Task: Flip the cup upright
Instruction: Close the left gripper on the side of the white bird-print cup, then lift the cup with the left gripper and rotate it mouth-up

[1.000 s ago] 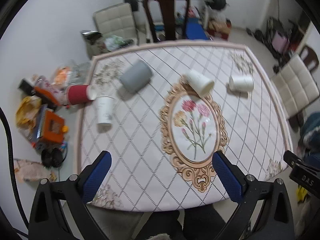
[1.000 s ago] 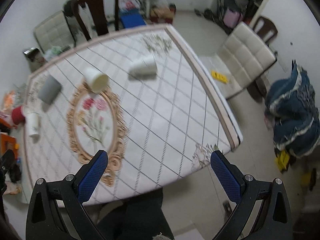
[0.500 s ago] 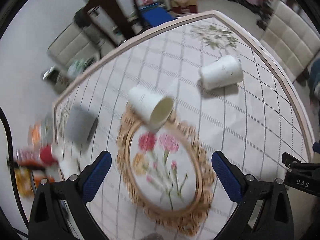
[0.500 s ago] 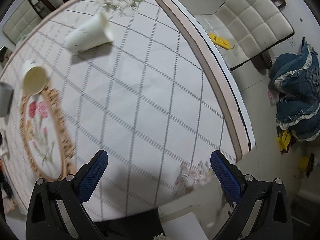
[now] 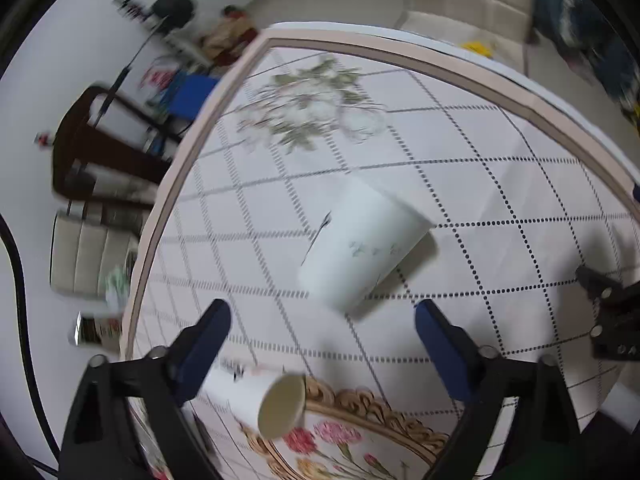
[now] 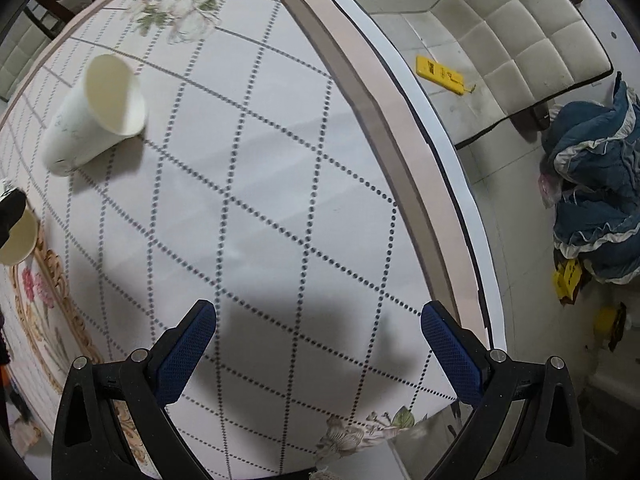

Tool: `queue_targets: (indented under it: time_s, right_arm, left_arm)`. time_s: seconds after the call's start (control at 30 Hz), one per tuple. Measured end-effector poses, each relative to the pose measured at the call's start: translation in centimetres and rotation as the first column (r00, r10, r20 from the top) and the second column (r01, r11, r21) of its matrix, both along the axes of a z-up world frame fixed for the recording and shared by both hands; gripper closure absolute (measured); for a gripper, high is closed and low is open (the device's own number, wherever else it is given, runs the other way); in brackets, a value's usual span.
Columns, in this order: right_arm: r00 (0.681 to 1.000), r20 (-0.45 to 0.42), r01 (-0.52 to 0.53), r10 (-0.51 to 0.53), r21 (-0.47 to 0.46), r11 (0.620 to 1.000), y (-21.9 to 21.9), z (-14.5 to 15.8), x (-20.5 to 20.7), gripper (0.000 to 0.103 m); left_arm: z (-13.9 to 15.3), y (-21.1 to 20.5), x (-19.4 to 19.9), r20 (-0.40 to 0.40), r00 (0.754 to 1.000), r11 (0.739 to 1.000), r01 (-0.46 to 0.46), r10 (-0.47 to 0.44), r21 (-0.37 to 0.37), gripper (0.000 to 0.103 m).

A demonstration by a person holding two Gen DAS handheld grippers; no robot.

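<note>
Both grippers have swung in low over the bench since a moment ago, and the cups loom far larger. Over on the left, the left gripper (image 5: 320, 332) hangs above the patterned cloth, jaws spread wide and holding nothing. Just ahead of it a white paper cup (image 5: 362, 244) lies on its side, bottom toward the jaws, mouth pointing away. A second cup (image 5: 276, 404) lies nearer, by the gold frame print. Further right, the right gripper (image 6: 318, 336) hovers near the bench (image 6: 360, 92) edge, jaws wide, empty.
</note>
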State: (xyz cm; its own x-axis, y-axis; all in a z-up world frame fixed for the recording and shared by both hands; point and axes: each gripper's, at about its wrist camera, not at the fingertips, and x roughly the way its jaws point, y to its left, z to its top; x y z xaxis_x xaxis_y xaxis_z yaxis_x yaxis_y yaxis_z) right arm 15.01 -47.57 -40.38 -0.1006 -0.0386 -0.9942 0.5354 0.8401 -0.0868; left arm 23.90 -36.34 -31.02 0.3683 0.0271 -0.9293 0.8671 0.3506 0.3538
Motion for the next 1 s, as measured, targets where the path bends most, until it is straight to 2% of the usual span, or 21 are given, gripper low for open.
queue_targets:
  time_s: [0.13,0.43,0.53,0.6,0.63,0.67,0.87,1.0]
  right_arm:
    - [0.999,-0.022,0.025,-0.025,0.012,1.000,-1.5,-1.2,-0.2,0.000]
    - [0.997,-0.038,0.064,-0.063,0.016,0.998,-4.4,-2.5,-0.7,0.000]
    - [0.997,-0.034,0.071,-0.070,0.015,0.997,-4.9,-2.6,-0.6,0.000]
    - [0.997,-0.032,0.073,-0.072,0.013,0.997,-5.3,-2.7,-0.6,0.000]
    - [0.997,-0.032,0.074,-0.073,0.013,0.997,-5.4,-2.7,-0.7,0.000]
    - [0.997,-0.031,0.075,-0.075,0.013,0.997,-5.4,-2.7,-0.7,0.000]
    - [0.995,-0.032,0.090,-0.089,0.010,0.996,-5.6,-2.5,-1.3,0.000]
    - [0.996,-0.030,0.090,-0.090,0.009,0.996,-5.6,-2.4,-1.7,0.000]
  left_arm:
    - [-1.7,-2.1,0.2,-0.034,0.995,0.995,0.095,-0.094,0.039,0.020]
    - [-5.2,-4.6,-0.8,-0.064,0.968,0.959,0.248,-0.241,0.137,0.020]
    - [-6.1,-5.0,-1.0,-0.058,0.964,0.951,0.265,-0.258,0.160,0.020]
    - [-6.5,-5.2,-1.2,-0.043,0.962,0.946,0.274,-0.270,0.172,0.027]
    - [-6.6,-5.3,-1.3,-0.039,0.961,0.945,0.277,-0.274,0.174,0.037]
    - [-6.8,-5.4,-1.3,-0.036,0.961,0.944,0.278,-0.276,0.176,0.041]
    - [-6.2,-5.4,-1.8,-0.010,0.962,0.949,0.271,-0.273,0.161,0.042]
    - [-5.0,-5.1,-2.1,0.003,0.971,0.962,0.238,-0.241,0.134,0.042]
